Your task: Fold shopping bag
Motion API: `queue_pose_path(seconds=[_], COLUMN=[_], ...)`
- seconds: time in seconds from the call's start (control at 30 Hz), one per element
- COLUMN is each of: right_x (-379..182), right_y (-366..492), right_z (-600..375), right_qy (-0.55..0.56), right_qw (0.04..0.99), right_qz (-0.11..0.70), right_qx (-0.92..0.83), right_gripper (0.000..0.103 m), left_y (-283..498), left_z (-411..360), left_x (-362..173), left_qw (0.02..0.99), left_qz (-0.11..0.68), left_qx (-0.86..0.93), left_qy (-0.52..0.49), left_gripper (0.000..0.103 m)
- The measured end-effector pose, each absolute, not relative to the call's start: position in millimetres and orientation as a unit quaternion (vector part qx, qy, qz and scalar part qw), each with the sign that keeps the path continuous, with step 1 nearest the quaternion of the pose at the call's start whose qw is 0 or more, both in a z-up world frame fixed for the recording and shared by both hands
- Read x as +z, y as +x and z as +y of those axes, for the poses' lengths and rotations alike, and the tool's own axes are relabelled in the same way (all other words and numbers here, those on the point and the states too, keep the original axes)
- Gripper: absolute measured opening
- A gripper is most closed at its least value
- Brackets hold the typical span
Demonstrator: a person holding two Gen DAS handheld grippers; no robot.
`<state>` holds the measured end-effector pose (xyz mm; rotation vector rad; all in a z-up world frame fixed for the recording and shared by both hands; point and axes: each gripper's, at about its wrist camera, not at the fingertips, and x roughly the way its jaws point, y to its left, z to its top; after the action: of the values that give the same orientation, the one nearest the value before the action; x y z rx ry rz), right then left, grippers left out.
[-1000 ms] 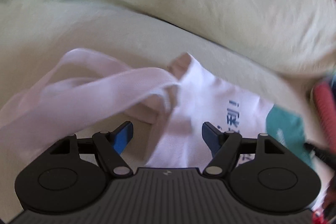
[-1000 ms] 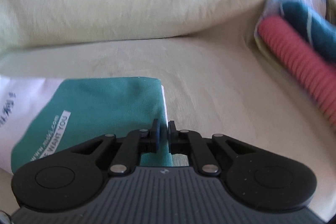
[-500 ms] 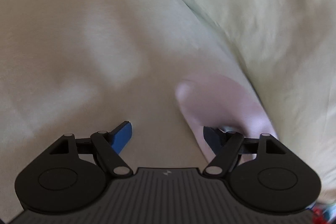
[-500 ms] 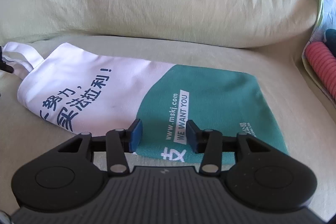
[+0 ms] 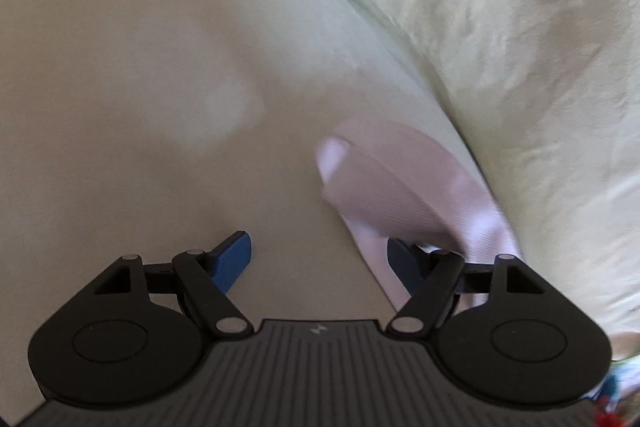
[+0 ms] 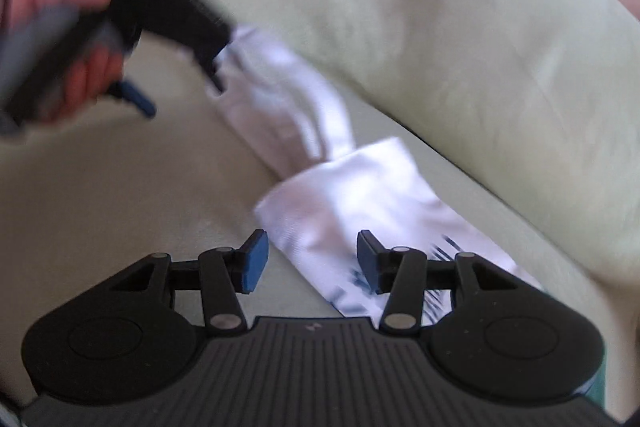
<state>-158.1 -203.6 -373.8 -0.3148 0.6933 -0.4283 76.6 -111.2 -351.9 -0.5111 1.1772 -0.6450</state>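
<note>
Shopping bag (image 6: 360,203) lengthwise along cushion (image 6: 440,27)

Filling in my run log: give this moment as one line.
left gripper open beside handles | right gripper open over bag | bag flat on cushion | fold unfinished

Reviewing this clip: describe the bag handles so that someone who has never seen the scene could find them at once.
Start at the pale green back cushion and drop to the seat below it. There lies a white shopping bag with dark blue print. The handles are the plain white straps running from its unprinted end along the cushion's foot toward the left gripper, narrower than the bag's body.
</note>
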Motion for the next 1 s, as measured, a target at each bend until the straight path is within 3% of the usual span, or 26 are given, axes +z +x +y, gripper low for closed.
queue_pose_path(seconds=[0.1, 0.17, 0.23, 0.43, 0.6, 0.83, 0.9, 0.93, 0.97, 1.0], right_x=[-374, -376, -379, -379, -376, -364, -358, -355, -354, -354], right_y=[-156, -156, -154, -155, -158, -162, -161, -161, -159, -156], right_z=[-213, -211, -209, -203, -204, -204, -194, -189, -187, -186], right_qy=[-0.115, -0.125, -0.148, -0.201, -0.233, -0.234, -0.252, -0.261, -0.269, -0.277], right_qw=[0.912, 0.911, 0.908, 0.899, 0.894, 0.889, 0.889, 0.889, 0.889, 0.889], right_qz=[0.333, 0.333, 0.334, 0.345, 0.350, 0.361, 0.344, 0.335, 0.328, 0.320], right_qx=[-0.210, -0.208, -0.204, -0.182, -0.154, -0.158, -0.167, -0.171, -0.173, -0.175], right_gripper=[0.040, 0.040, 0.039, 0.031, 0.025, 0.021, 0.033, 0.050, 0.061, 0.061], left_y=[60, 50, 55, 97, 125, 106, 107, 109, 110, 110], left_z=[-88, -81, -89, -94, -111, -71, -55, -47, -40, -37], left_x=[-359, -358, -355, -357, -361, -355, -362, -364, -366, -368], left_qw=[0.706, 0.680, 0.693, 0.742, 0.789, 0.767, 0.769, 0.771, 0.773, 0.773], left_qz=[0.559, 0.559, 0.548, 0.513, 0.510, 0.526, 0.527, 0.529, 0.530, 0.532], left_qx=[-0.325, -0.347, -0.351, -0.305, -0.272, -0.268, -0.252, -0.244, -0.236, -0.233], left_qy=[-0.289, -0.323, -0.311, -0.305, -0.210, -0.252, -0.259, -0.257, -0.256, -0.256], left_gripper=[0.076, 0.088, 0.091, 0.091, 0.087, 0.090, 0.090, 0.090, 0.090, 0.090])
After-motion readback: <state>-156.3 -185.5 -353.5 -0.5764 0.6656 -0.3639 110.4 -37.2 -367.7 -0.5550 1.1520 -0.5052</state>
